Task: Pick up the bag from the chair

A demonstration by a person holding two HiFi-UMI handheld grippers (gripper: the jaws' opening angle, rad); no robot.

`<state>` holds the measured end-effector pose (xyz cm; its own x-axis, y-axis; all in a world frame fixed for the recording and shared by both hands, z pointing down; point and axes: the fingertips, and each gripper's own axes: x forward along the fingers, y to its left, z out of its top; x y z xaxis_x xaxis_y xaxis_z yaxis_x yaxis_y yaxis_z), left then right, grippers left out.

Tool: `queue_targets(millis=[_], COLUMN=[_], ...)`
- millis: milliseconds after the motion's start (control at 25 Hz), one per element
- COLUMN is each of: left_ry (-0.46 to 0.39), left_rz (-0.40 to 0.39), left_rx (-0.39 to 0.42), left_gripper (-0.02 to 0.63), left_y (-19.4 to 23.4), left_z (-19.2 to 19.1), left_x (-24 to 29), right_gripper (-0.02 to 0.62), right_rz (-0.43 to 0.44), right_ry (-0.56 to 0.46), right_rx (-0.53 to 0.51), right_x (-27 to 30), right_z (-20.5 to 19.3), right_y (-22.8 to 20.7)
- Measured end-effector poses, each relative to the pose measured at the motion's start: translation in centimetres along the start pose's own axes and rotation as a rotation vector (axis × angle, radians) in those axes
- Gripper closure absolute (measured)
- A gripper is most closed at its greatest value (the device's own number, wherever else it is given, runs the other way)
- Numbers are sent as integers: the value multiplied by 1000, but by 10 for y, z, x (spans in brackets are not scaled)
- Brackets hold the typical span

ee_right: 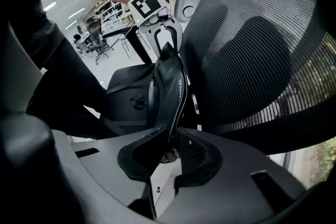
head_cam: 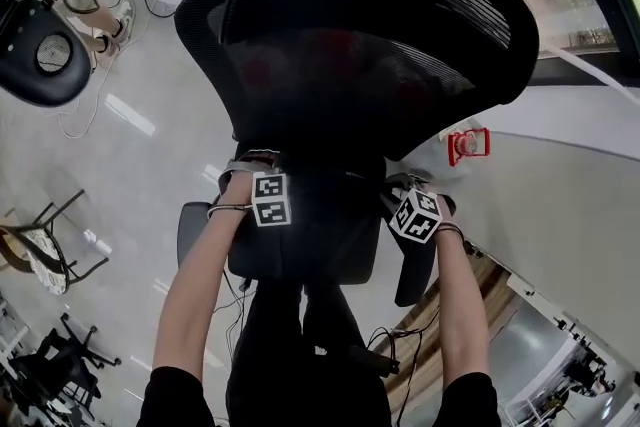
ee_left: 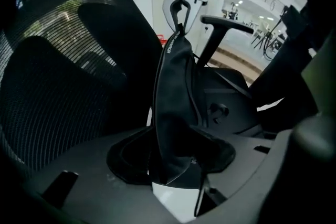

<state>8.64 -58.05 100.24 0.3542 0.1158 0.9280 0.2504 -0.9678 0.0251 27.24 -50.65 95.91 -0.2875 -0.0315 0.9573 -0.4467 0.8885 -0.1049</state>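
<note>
The only container here is the bag [ee_left: 173,92], and nothing shows of what's inside. It's hanging flat and slim, seen pretty much edge on in both gripper views, so I can't see an opening.

Writing: there's a short line of pale lettering running along the bag's edge [ee_right: 180,86], but it's too small and skewed for me to read. The only other markings are the black-and-white square patterns on the marker cubes [head_cam: 270,198].

The bag itself is black or very dark, soft-looking, narrow and long, stretched like a strap between the two grippers.

The left gripper [ee_left: 170,165] has its jaws closed down on one end of it, dark fabric pinched right in the gap. The right gripper [ee_right: 168,152] is clamped on the other end the same way, jaws nearly together with the bag's edge running up out of them.

So the bag is up in the air between both grippers, just in front of the chair's mesh backrest [head_cam: 380,35] and above the seat [ee_right: 131,81]. In the head view it sits lower centre and mostly melts into the dark chair.
</note>
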Motion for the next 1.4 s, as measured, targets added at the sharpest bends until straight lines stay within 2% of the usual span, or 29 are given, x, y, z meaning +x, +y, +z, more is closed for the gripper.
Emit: queue_targets(millis=[160, 280, 360, 680, 920, 1120, 1320, 1400], left_ry=[-5, -33, -47, -59, -64, -102, -134, -135], left_rz=[-8, 25, 51, 114, 220, 295, 464, 503], left_rx=[-30, -94, -119, -154, -189, -269, -295, -318], left_gripper=[423, 515, 548, 566, 566, 566, 566, 566], left_y=[-9, -8, -15, -60, -82, -127, -183, -205], left_z=[1, 2, 2, 6, 23, 37, 57, 64], left_x=[-1, -10, -15, -38, -87, -137, -195, -214], right_gripper=[548, 551, 552, 555, 555, 555, 557, 557], right_rz=[-2, -35, -57, -129, -196, -241, -258, -252], right_ry=[9, 9, 4, -7, -65, -153, -241, -264], right_rx=[49, 97, 122, 157, 158, 160, 126, 107], right_x=[-1, -2, -3, -24, -58, -97, -136, -154], right_z=[-4, -4, -4, -7, -2, 7, 10, 10], right_y=[6, 6, 10, 45, 74, 107, 159, 181])
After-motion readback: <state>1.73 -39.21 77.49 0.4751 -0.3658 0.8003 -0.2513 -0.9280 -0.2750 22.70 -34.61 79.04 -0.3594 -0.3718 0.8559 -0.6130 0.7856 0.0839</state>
